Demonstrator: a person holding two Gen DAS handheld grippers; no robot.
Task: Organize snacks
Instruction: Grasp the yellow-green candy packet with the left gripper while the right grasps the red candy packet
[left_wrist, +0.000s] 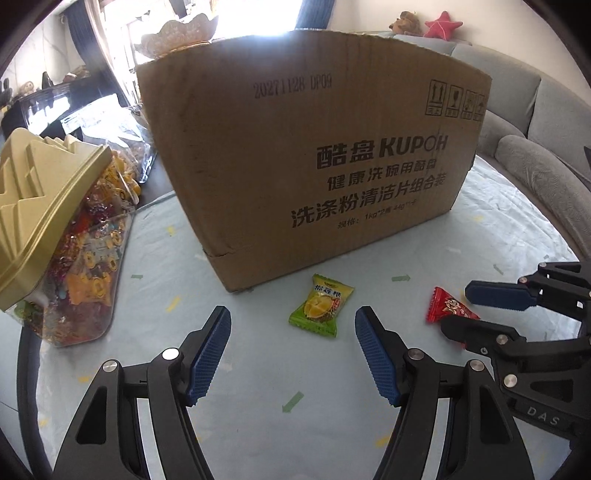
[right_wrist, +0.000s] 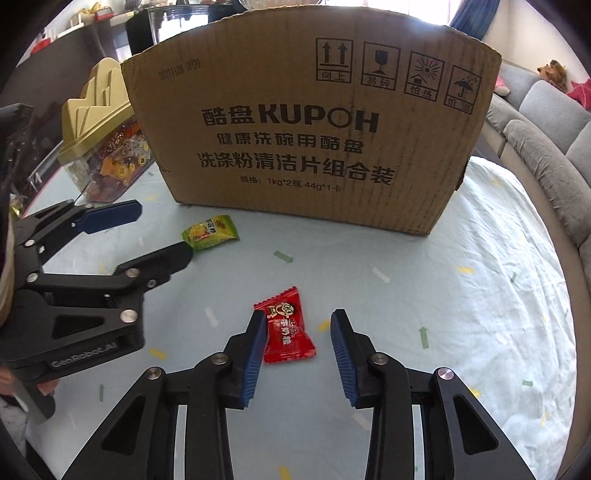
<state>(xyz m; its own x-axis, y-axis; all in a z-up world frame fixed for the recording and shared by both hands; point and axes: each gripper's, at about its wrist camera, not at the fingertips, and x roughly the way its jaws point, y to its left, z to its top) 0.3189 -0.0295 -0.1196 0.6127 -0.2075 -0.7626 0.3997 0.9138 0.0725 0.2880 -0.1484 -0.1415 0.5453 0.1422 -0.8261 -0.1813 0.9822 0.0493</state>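
Note:
A green durian candy (left_wrist: 320, 305) lies on the table in front of a cardboard box (left_wrist: 314, 155). My left gripper (left_wrist: 293, 325) is open, with the green candy just ahead between its fingers. A red candy (right_wrist: 286, 326) lies on the table between the open fingers of my right gripper (right_wrist: 298, 323), its left edge against the left pad. The red candy (left_wrist: 448, 306) shows in the left wrist view, partly hidden by the right gripper (left_wrist: 461, 306). The green candy (right_wrist: 210, 236) and the box (right_wrist: 310, 122) show in the right wrist view, with the left gripper (right_wrist: 162, 232) beside the green candy.
A clear candy jar (left_wrist: 81, 266) with a gold lid stands to the left of the box; it also shows in the right wrist view (right_wrist: 107, 162). A round table (right_wrist: 480, 295) has a light patterned cloth. A grey sofa (left_wrist: 535, 122) curves behind on the right.

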